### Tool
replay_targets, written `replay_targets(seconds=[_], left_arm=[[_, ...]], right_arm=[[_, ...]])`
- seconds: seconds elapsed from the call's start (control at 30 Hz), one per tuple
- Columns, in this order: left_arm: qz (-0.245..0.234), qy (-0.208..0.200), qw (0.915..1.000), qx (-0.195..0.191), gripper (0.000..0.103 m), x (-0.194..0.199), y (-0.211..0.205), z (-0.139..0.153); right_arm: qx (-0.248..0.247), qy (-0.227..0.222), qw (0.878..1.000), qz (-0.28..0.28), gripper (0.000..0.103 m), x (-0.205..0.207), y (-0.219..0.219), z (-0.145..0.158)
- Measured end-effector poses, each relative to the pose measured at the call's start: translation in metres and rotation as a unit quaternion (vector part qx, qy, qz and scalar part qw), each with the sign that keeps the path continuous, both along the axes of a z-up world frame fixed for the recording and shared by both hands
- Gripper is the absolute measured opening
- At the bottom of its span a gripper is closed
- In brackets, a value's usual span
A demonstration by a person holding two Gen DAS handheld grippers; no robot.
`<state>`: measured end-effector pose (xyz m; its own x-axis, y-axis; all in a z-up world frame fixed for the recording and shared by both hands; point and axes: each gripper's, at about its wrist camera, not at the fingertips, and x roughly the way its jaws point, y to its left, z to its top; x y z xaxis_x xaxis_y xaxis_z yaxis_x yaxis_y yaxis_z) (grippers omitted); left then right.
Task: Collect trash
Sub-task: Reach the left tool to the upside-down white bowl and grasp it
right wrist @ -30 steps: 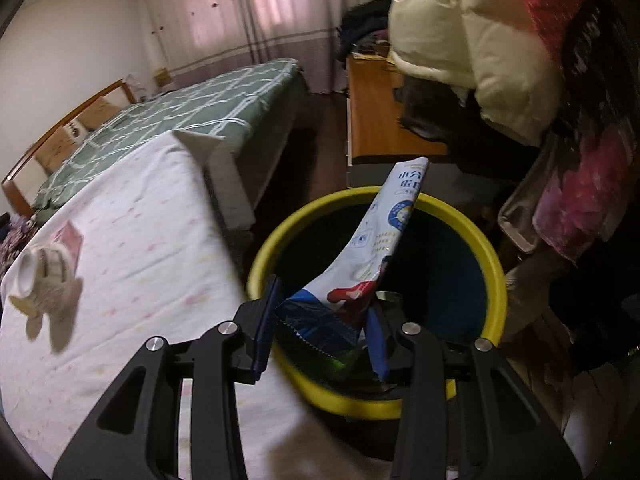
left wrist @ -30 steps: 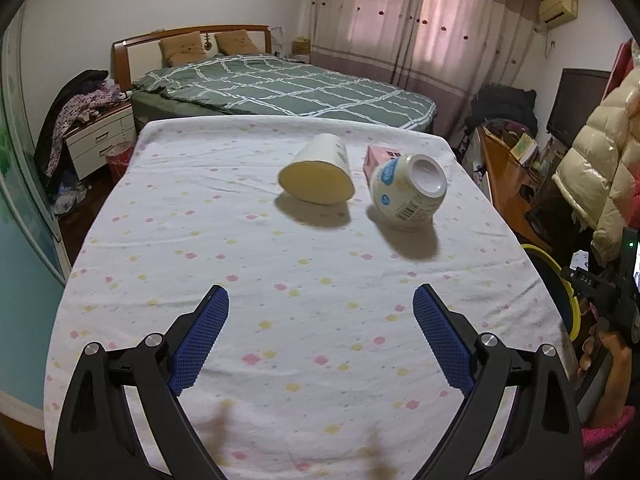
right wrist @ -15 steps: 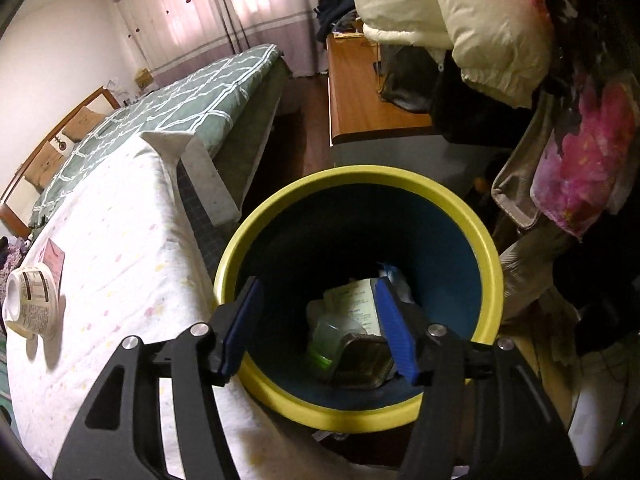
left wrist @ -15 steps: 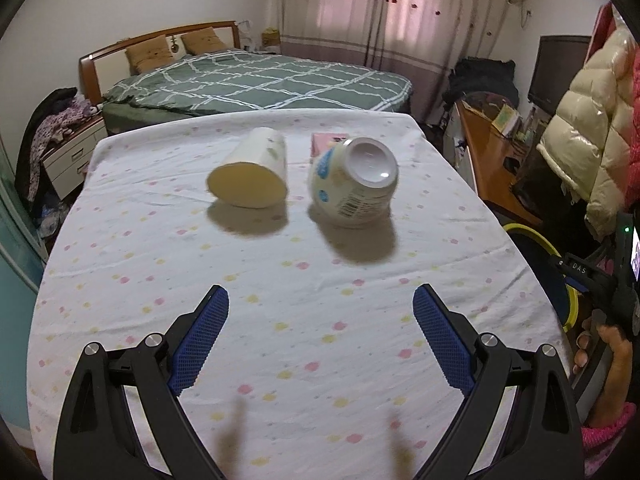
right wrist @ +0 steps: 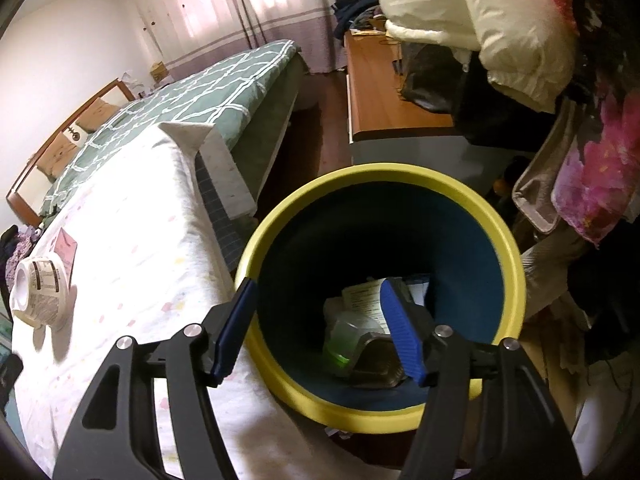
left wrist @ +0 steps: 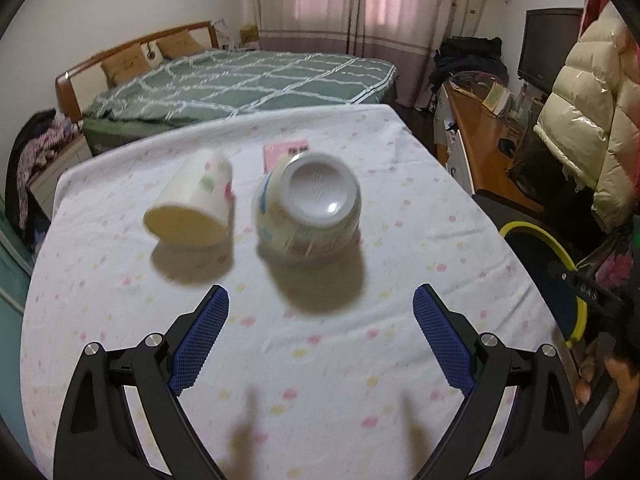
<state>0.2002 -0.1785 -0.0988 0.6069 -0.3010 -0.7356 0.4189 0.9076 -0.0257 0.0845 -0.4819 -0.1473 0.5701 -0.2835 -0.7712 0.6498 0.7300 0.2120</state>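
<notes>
A white instant-noodle bowl (left wrist: pixel 308 204) lies on its side on the spotted tablecloth (left wrist: pixel 360 360), bottom toward me. A paper cup (left wrist: pixel 192 208) lies on its side to its left, and a pink packet (left wrist: pixel 282 152) lies behind the bowl. My left gripper (left wrist: pixel 320 320) is open and empty, just short of the bowl. My right gripper (right wrist: pixel 320 320) is open and empty above the yellow-rimmed bin (right wrist: pixel 516 264), which holds several pieces of trash (right wrist: pixel 360 332). The bowl (right wrist: pixel 38 284) and the packet (right wrist: pixel 64 246) also show in the right wrist view.
The bin's rim (left wrist: pixel 576 280) stands off the table's right edge. A green bed (left wrist: pixel 240 76) lies behind the table, a wooden desk (left wrist: pixel 480 140) to the right. Hanging coats (right wrist: pixel 500 32) and bags (right wrist: pixel 592 184) crowd around the bin.
My right gripper opened and the blue-white wrapper dropped into the bin. My left gripper moved forward toward the bowl and cup, which now look closer.
</notes>
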Motion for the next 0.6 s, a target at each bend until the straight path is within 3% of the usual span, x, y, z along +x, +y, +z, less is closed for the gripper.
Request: replay_targets(seconds=[0.27, 0.6], left_arm=[[0.003, -0.019, 0.9996, 0.021, 0.092, 0.041, -0.024, -0.002], [-0.003, 0.007, 0.9997, 0.024, 0.092, 0.082, -0.039, -0.018]], right_arm=[[0.007, -0.002, 1.0, 0.008, 0.062, 0.002, 0.002, -0.001], [0.019, 0.002, 1.0, 0.014, 0.062, 0.006, 0.001, -0.003]])
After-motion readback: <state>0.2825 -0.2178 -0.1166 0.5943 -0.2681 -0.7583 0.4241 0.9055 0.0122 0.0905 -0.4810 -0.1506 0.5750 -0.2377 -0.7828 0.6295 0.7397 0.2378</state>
